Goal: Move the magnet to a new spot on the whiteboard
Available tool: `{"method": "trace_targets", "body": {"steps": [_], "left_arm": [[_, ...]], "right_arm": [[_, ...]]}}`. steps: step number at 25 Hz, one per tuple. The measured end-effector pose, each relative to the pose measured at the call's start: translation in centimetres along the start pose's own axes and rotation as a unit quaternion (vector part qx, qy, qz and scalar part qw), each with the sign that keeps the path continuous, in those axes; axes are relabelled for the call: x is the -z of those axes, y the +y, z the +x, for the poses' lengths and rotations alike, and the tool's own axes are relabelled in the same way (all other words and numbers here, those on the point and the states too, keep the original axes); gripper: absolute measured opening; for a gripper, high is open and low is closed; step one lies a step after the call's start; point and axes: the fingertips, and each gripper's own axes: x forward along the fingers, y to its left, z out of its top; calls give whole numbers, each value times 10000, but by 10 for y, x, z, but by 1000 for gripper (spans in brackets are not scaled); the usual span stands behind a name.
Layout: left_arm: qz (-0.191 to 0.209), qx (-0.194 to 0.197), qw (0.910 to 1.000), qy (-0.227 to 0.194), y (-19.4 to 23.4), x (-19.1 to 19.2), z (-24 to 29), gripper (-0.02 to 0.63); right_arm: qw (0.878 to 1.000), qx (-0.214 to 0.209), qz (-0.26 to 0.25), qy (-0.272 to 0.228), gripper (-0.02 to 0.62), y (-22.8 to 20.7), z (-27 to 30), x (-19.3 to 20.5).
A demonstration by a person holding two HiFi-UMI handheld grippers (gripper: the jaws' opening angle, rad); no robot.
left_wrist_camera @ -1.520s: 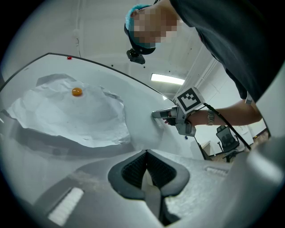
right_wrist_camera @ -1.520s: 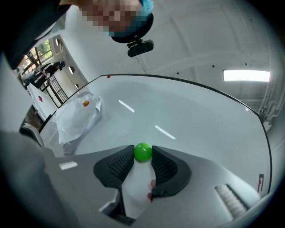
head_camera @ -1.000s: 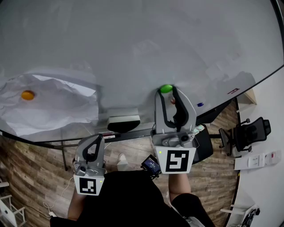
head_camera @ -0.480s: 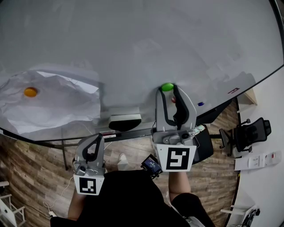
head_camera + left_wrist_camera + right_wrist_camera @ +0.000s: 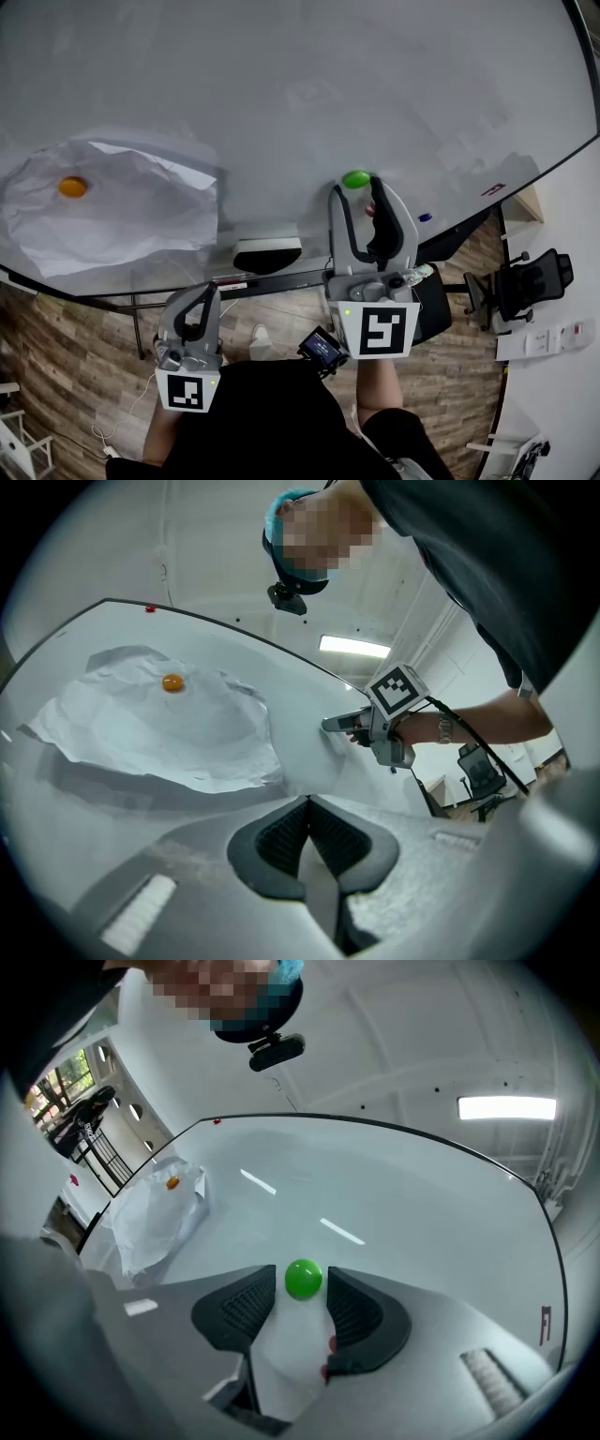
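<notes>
1. The right gripper is seen with jaws apart, having just been opening; the green magnet sits between them, unpinched.
2. The magnet is stuck on the whiteboard, centre-right of the head view (placement is judged done).
3. The left gripper is held closed and empty, lower left.
4. Only withdrawal is judged left.

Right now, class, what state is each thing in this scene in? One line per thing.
Green magnet: stuck on the whiteboard, between the right jaws, not gripped.
Right gripper: open, jaws have just been opening.
Left gripper: shut, empty.
Paper: crumpled, pinned by an orange magnet.
</notes>
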Motion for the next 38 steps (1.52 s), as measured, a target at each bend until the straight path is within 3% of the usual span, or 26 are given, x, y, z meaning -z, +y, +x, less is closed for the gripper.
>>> {"method": "trace_targets", "body": {"steps": [7, 22, 38], "left_arm": [[-7, 34, 10000, -11, -1, -2, -5, 2], [56, 308, 9995, -6, -12, -11, -22, 2], [104, 539, 9985, 13, -20, -18, -49, 2]], "right_arm": [[9999, 67, 43, -77, 170, 3, -9, -7], [9995, 248, 172, -10, 17, 18, -42, -8], [9985, 243, 433, 245, 3, 51, -85, -3]]}}
